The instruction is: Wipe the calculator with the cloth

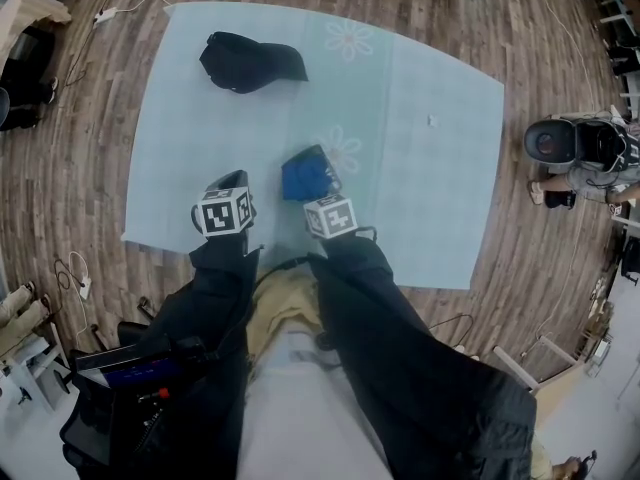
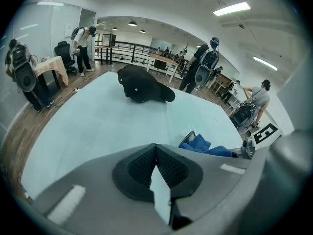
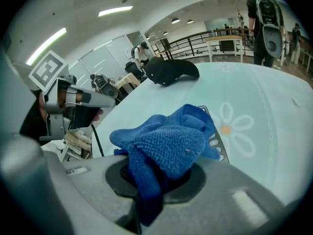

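A blue cloth [image 1: 306,176] [image 3: 166,141] lies bunched over a dark calculator [image 3: 218,147], so only the calculator's right edge and some keys show. In the left gripper view the calculator's [image 2: 189,138] corner pokes out beside the cloth [image 2: 205,147]. My right gripper [image 1: 318,194] [image 3: 156,173] is shut on the near end of the cloth, just above the calculator. My left gripper [image 1: 229,182] [image 2: 156,153] hovers to the left of the calculator, apart from it, shut with nothing between its pads.
A pale blue sheet [image 1: 420,168] with flower prints covers the wooden floor. A black cap [image 1: 250,61] [image 2: 144,87] [image 3: 171,70] lies at its far left. A person with gear [image 1: 585,158] crouches off the sheet's right side. Other people stand around.
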Demonstrator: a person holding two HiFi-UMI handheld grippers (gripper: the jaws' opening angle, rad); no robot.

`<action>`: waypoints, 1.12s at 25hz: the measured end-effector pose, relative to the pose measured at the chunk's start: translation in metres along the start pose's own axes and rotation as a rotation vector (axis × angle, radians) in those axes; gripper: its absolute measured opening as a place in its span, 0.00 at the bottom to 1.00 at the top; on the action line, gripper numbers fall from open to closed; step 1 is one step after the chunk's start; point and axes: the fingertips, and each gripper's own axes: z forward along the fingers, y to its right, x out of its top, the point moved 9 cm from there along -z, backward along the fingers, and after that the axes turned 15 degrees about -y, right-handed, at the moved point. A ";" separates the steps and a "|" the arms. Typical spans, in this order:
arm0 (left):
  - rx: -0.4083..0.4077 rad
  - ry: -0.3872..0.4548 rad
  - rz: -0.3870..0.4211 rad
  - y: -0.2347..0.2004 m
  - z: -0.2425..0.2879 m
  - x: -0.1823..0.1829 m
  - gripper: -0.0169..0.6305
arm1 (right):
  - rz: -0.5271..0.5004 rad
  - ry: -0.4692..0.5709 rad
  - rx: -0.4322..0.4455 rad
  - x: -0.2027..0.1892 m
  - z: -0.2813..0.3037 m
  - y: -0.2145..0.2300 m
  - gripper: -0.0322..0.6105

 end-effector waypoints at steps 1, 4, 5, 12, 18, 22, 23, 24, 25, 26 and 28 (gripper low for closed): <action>0.000 0.004 0.000 -0.001 -0.001 0.000 0.02 | -0.005 0.004 0.007 0.001 -0.001 -0.002 0.16; -0.008 0.024 -0.003 0.001 -0.006 0.001 0.02 | -0.010 0.024 0.033 0.005 -0.008 -0.007 0.16; -0.012 0.032 -0.002 0.002 -0.008 0.001 0.02 | -0.009 0.034 0.037 0.004 -0.010 -0.007 0.16; -0.040 0.091 0.021 0.016 -0.028 0.003 0.02 | 0.095 0.206 0.121 0.010 -0.052 -0.018 0.16; -0.095 0.204 0.089 0.043 -0.061 0.024 0.02 | 0.149 0.445 0.112 0.021 -0.127 -0.025 0.16; -0.138 0.301 0.153 0.066 -0.092 0.040 0.02 | 0.167 0.592 0.053 0.028 -0.179 -0.034 0.16; -0.150 0.331 0.175 0.074 -0.101 0.046 0.02 | 0.159 0.626 0.033 0.031 -0.193 -0.036 0.16; -0.162 0.362 0.203 0.081 -0.110 0.054 0.02 | 0.148 0.659 0.013 0.034 -0.207 -0.037 0.16; -0.171 0.394 0.233 0.089 -0.119 0.060 0.02 | 0.137 0.691 -0.005 0.037 -0.219 -0.039 0.16; -0.179 0.425 0.265 0.095 -0.127 0.066 0.02 | 0.127 0.723 -0.020 0.040 -0.230 -0.041 0.16; -0.187 0.477 0.317 0.107 -0.145 0.073 0.02 | 0.117 0.782 -0.048 0.040 -0.250 -0.047 0.16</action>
